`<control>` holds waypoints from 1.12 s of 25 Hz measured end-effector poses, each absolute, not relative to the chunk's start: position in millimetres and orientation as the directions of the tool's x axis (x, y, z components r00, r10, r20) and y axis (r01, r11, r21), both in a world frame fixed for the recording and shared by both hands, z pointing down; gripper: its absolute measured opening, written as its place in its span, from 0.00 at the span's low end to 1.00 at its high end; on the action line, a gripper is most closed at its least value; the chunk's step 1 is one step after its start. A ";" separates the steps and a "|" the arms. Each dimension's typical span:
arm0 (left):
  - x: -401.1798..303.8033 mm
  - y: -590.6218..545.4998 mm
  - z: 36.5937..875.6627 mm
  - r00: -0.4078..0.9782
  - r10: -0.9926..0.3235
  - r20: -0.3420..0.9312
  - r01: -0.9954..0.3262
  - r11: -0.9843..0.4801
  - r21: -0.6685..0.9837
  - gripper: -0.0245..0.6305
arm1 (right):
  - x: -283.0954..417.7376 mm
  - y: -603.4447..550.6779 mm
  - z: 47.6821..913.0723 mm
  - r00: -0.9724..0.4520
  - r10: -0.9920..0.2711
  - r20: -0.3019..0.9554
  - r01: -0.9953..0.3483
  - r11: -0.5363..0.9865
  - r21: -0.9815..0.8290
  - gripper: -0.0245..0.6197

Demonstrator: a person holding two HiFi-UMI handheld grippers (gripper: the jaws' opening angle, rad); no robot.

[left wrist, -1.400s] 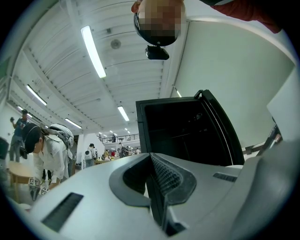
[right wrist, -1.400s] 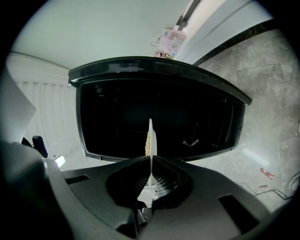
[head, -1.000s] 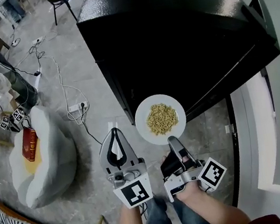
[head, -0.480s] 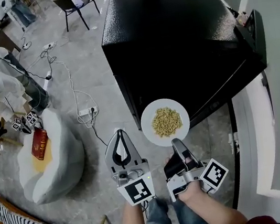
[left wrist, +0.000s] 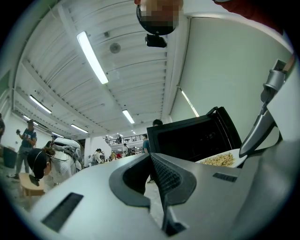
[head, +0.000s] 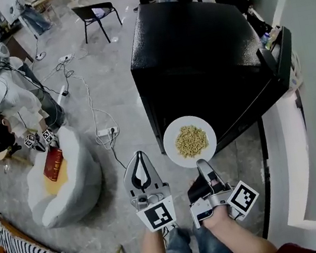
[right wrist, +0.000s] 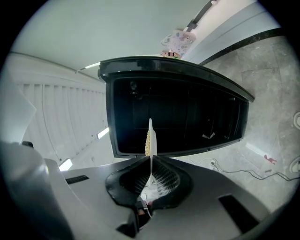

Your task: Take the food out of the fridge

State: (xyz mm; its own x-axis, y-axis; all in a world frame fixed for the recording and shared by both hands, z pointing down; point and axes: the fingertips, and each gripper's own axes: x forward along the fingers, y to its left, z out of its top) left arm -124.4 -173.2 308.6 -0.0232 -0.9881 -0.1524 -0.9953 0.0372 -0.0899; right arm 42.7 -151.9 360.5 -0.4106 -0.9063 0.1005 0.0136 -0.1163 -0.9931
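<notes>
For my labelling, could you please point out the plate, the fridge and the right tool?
plate [head: 171, 146], head view, bare white rim on its left side.
fridge [head: 196, 32], head view, its black top.
right tool [head: 202, 163], head view, tips shut on the plate's edge.

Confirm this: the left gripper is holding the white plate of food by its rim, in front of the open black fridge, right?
No, the right gripper holds it: the right gripper view shows its jaws clamped on the rim of the white plate, before the open black fridge. The left gripper is empty.

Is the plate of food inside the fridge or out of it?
Out: the right tool holds the plate in front of the fridge.
</notes>
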 end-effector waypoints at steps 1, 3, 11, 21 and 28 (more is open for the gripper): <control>-120.9 -174.8 305.1 -0.024 -0.988 -0.152 -0.995 0.039 -0.094 0.06 | 46.3 -154.0 356.9 -0.413 -0.905 0.099 0.018 -0.117 -0.993 0.09; -116.7 -176.9 298.4 -0.022 -0.988 -0.153 -0.993 0.039 -0.108 0.06 | 51.0 -156.1 351.1 -0.417 -0.903 0.101 0.022 -0.121 -0.992 0.09; -119.8 -169.9 260.9 -0.038 -0.981 -0.192 -0.993 0.059 -0.103 0.06 | 53.3 -147.2 313.3 -0.435 -0.896 0.086 0.029 -0.109 -0.994 0.09; -118.7 -157.5 230.8 -0.055 -0.976 -0.210 -0.996 0.069 -0.063 0.06 | 52.8 -128.8 267.6 -0.462 -0.884 0.077 0.016 -0.095 -0.995 0.09; -108.5 -148.6 203.7 0.052 -0.983 -0.178 -0.921 0.022 -0.390 0.06 | 49.2 -111.3 241.5 -0.509 -0.857 0.080 0.001 -0.094 -0.996 0.09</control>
State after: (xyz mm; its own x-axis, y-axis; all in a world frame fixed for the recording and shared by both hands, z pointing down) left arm -108.5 -148.6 203.7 0.0517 -0.9827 -0.1776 -0.9207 0.0220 -0.3897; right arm 49.2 -111.3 241.5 -0.5095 -0.8567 0.0801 0.0011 -0.0937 -0.9956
